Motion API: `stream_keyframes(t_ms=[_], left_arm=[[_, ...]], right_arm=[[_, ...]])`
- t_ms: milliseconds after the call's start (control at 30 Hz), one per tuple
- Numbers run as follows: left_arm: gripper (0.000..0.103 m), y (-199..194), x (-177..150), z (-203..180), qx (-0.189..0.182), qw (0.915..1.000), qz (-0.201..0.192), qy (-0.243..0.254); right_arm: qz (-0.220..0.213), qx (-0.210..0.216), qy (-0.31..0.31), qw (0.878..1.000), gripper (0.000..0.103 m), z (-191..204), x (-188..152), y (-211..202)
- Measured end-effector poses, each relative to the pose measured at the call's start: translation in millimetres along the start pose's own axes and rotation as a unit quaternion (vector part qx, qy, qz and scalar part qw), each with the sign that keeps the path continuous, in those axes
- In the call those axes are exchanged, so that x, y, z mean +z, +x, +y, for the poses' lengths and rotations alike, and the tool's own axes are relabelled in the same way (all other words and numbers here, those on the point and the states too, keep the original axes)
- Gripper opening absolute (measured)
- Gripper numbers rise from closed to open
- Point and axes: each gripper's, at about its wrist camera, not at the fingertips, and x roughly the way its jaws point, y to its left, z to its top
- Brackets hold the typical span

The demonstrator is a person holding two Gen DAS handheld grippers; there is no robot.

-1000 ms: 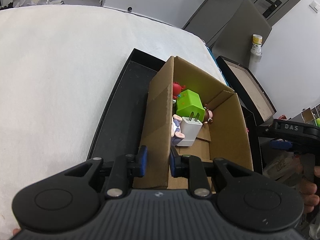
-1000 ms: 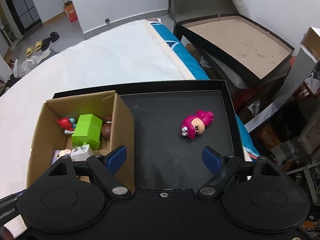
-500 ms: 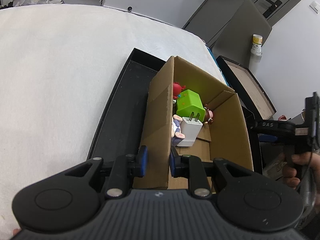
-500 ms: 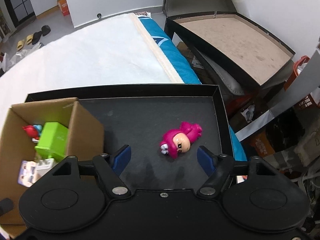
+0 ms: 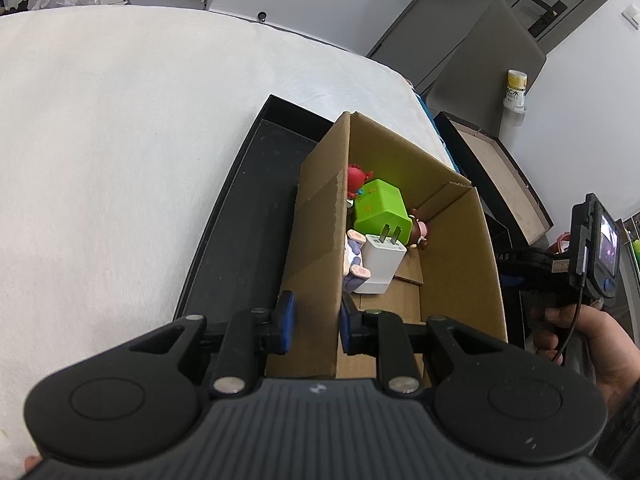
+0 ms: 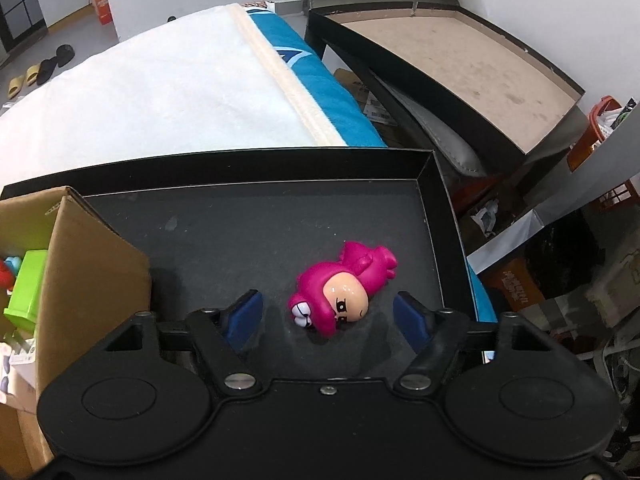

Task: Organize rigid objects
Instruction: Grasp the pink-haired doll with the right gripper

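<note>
A pink toy figure [image 6: 344,294] lies on its side on the floor of a black tray [image 6: 240,236]. My right gripper [image 6: 330,316] straddles it and its jaws are closing; a small gap still shows between each blue pad and the toy. My left gripper [image 5: 314,312] is shut on the near-left wall of a cardboard box [image 5: 460,248] that stands in the tray. Inside the box lie a green charger [image 5: 380,210], a white charger [image 5: 382,262], a red figure [image 5: 356,178] and a brown figure [image 5: 420,232].
The tray rests on a white blanket [image 5: 120,140] with a blue cloth [image 6: 316,92] at its edge. An open black box with a brown inside [image 6: 460,52] stands beyond. Clutter [image 6: 560,260] fills the floor to the right. A hand [image 5: 576,340] holds the right gripper's handle.
My right gripper came down and toward the pink figure, which now lies between narrower jaws. The left gripper and the box have not moved.
</note>
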Motion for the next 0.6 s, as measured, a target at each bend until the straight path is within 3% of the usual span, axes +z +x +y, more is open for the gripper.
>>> stream_keyframes(t_ms=[100,600], left_arm=[[0.021,0.7,0.5,-0.9,0.003,1.0,0.0,0.0],[0.021,0.4,-0.4,-2.1,0.005,1.0,0.0,0.007]], right_arm=[[0.022,-0.001,0.016,1.0,0.042,-2.9,-2.3,3.1],[0.017,0.016,-0.012,1.0,0.042,-1.1,-20.4,-39.8]])
